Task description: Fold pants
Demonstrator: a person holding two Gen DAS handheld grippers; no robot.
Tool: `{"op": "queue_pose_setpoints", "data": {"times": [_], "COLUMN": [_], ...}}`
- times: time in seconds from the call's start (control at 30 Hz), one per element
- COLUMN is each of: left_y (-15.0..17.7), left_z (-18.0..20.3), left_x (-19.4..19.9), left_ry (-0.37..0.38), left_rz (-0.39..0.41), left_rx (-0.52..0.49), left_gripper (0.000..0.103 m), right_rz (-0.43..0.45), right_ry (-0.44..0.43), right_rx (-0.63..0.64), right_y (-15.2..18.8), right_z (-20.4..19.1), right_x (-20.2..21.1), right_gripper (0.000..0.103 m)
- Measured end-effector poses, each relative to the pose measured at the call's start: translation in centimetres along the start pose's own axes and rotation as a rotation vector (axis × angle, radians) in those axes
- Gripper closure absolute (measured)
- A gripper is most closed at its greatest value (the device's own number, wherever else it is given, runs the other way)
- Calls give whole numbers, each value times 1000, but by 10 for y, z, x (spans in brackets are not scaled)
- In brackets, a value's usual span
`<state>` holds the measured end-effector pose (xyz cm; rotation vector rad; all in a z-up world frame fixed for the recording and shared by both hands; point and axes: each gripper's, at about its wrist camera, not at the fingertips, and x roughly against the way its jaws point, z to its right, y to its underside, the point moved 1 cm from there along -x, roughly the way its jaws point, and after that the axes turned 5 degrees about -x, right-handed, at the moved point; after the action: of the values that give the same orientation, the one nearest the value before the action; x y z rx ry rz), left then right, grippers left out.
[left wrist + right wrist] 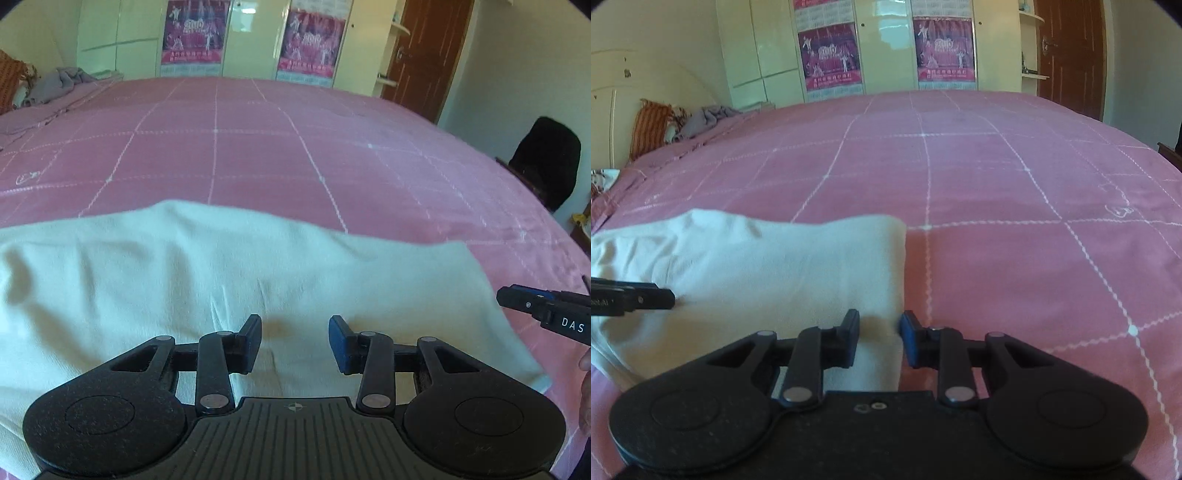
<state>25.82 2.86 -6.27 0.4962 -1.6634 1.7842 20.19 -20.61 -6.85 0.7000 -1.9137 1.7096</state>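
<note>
Pale cream pants (221,280) lie flat on a pink bed, and also show in the right wrist view (768,266). My left gripper (294,341) is open just above the middle of the cloth, holding nothing. My right gripper (880,338) is open over the cloth's right edge, with the edge between its fingers and nothing gripped. The right gripper's tip shows at the right of the left wrist view (517,297). The left gripper's tip shows at the left of the right wrist view (646,299).
The pink checked bedspread (997,221) stretches far ahead and to the right. Grey clothing (701,120) and an orange pillow (652,125) lie at the far left. A wardrobe with posters (886,48) and a brown door (1071,55) stand behind. A dark chair (546,162) stands at the bed's right.
</note>
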Motion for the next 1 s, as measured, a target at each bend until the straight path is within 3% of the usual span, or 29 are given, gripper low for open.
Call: {"op": "queue_pose_setpoints", "data": {"times": [0.07,0.13,0.17,0.23,0.27,0.3,0.37,0.47,0.53,0.63,0.77,0.9,1.0], "left_y": [-9,-8,-5,-2,-1,1,10,42,57,52,59,90,121], "left_z": [-4,-8,-8,3,3,4,5,12,11,-1,-59,-153,-219], "left_x": [-6,-22,-29,-35,-32,-19,7,6,11,40,94,135,143], "left_ry": [-1,-7,0,-62,-63,-44,-41,-48,-57,-79,-145,-237,-243], "left_rz": [-11,-65,-72,-109,-122,-85,-1,-96,-38,4,135,221,236], "left_rx": [8,15,-6,-74,-63,-49,-44,-81,-84,-4,144,413,662], "left_gripper": [62,56,47,31,31,31,31,29,28,28,28,28,27], "right_rz": [69,74,60,-3,-78,-103,-86,-16,-63,-38,107,123,114], "right_ry": [-16,-6,6,40,53,53,49,7,0,13,17,24,20], "right_rx": [0,2,5,15,15,6,-1,-52,-35,-40,-79,-133,-166], "right_y": [-15,-31,-37,-41,-38,-34,-28,0,29,45,35,41,45], "right_z": [-1,-3,-5,-7,-6,-4,-2,6,7,10,20,38,42], "right_x": [6,-6,-16,-41,-56,-59,-40,10,22,41,80,79,76], "right_gripper": [76,75,75,74,72,72,72,67,65,65,61,61,61]}}
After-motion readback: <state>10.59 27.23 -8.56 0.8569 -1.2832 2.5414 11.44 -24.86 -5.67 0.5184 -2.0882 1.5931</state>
